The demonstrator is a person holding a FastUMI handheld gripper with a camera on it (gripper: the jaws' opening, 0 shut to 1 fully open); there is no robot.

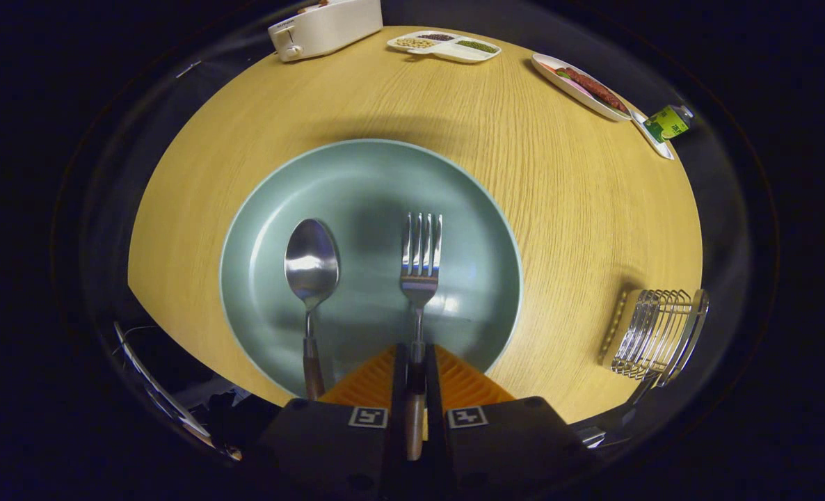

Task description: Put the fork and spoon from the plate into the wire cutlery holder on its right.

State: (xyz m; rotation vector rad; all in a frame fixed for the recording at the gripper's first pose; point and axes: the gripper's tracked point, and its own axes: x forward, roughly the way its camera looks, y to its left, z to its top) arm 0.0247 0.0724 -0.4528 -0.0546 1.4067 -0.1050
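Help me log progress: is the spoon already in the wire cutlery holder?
No: the spoon lies on the plate beside the fork, whose handle the gripper has its jaws closed on; the wire cutlery holder stands apart.

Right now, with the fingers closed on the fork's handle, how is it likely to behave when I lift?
The fork looks like rigid metal, so no flex. The gripper holds its handle end, so the tines may droop. Its polished surface could slip.

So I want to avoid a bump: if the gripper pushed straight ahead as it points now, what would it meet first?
The gripper is shut on the fork; ahead lies only the plate, then bare table. Height is unclear.
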